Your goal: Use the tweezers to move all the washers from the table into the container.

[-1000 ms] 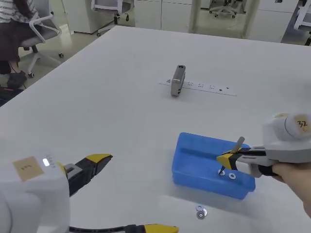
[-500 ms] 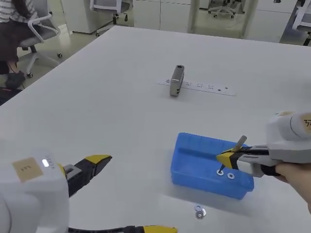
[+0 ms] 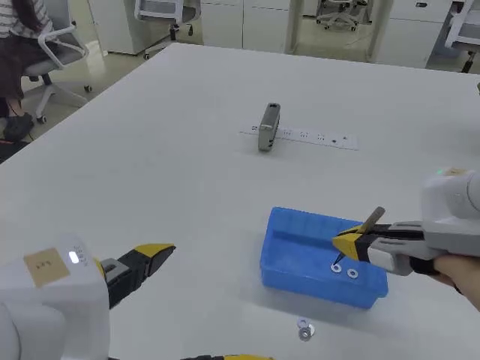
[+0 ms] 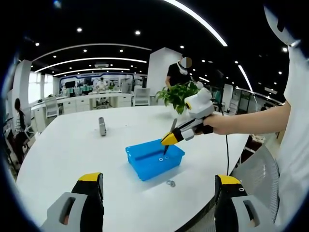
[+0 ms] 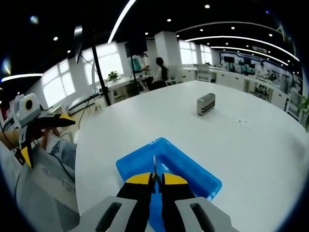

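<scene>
- The shallow blue plastic rectangular container (image 3: pixel 300 240) sits on the white table (image 3: pixel 165 165) at 5 o'clock from the middle of the head view. 2 small silver ring washers (image 3: pixel 352 273) lie side by side on its floor, toward its 4 o'clock corner.
- More silver washers on the table (image 3: pixel 304 331) lie just outside the container at 6 o'clock. They are touching, and too small to count.
- The right gripper (image 3: pixel 349 244) reaches in from 3 o'clock with its yellow-tipped jaws pressed narrow on the thin dark metal tweezers (image 3: pixel 373 219). The tweezers slant down into the container, their tip right at the left of the 2 washers. I cannot tell whether tip and washer touch.
- The left gripper (image 4: pixel 158 178) hovers low at 7 o'clock, well apart from the container. Its jaws are spread wide and hold nothing.
- A small grey upright block (image 3: pixel 268 126) stands at 12 o'clock from the container. A flat white marked strip (image 3: pixel 315 138) lies beside it at 3 o'clock.
- The left gripper view sees the whole scene from the side: the container, the tweezers hanging into it, the washers on the table in front, a green plant (image 4: pixel 178 94) and a standing person (image 4: pixel 181 72) behind.
- The right gripper view looks straight along the tweezers into the container, with the left gripper at 9 o'clock.
- Each washer looks flat, round, shiny and holed.
</scene>
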